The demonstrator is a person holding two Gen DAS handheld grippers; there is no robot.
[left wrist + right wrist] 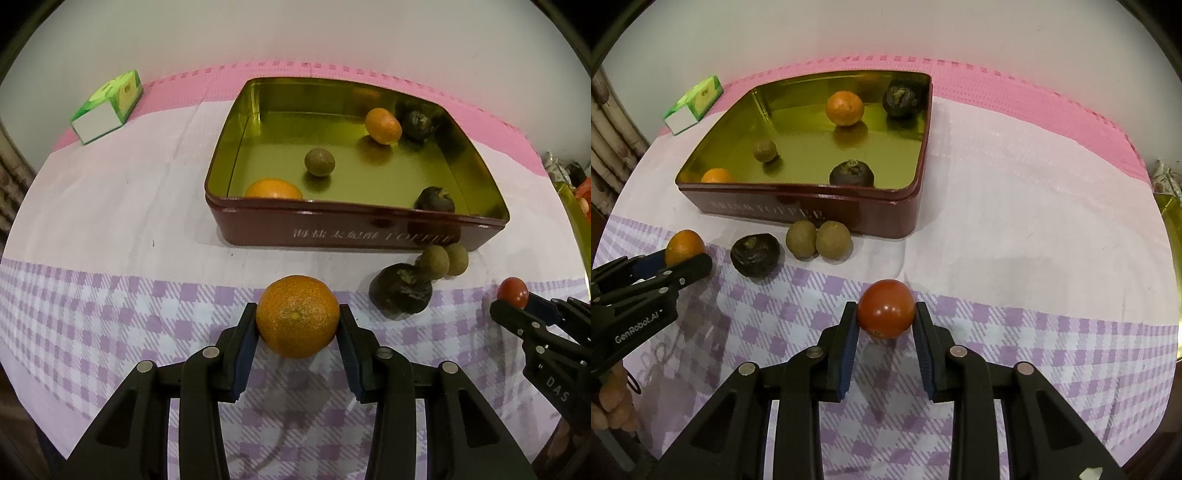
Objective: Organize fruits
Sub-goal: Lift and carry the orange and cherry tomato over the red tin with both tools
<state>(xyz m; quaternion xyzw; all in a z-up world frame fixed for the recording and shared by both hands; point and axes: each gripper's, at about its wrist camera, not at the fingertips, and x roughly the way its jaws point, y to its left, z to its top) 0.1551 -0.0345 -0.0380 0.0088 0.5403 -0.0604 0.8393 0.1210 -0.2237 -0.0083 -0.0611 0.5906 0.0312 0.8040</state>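
Note:
My left gripper (297, 314) is shut on an orange mandarin (297, 316), held just above the checked cloth; it also shows in the right wrist view (685, 246). My right gripper (885, 314) is shut on a red tomato (886, 308), seen at the right edge of the left wrist view (512, 291). A dark red tin (258, 225) with a gold inside lies ahead and holds two mandarins (383, 125), a brown longan (319, 161) and two dark wrinkled fruits (435, 199). On the cloth before the tin lie a dark fruit (400, 288) and two longans (433, 261).
A green and white carton (108, 107) lies at the far left on the pink mat. A second gold-lined tin (576, 214) shows at the right edge. A wall stands behind the table. Part of the person's hand (611, 402) shows at the left.

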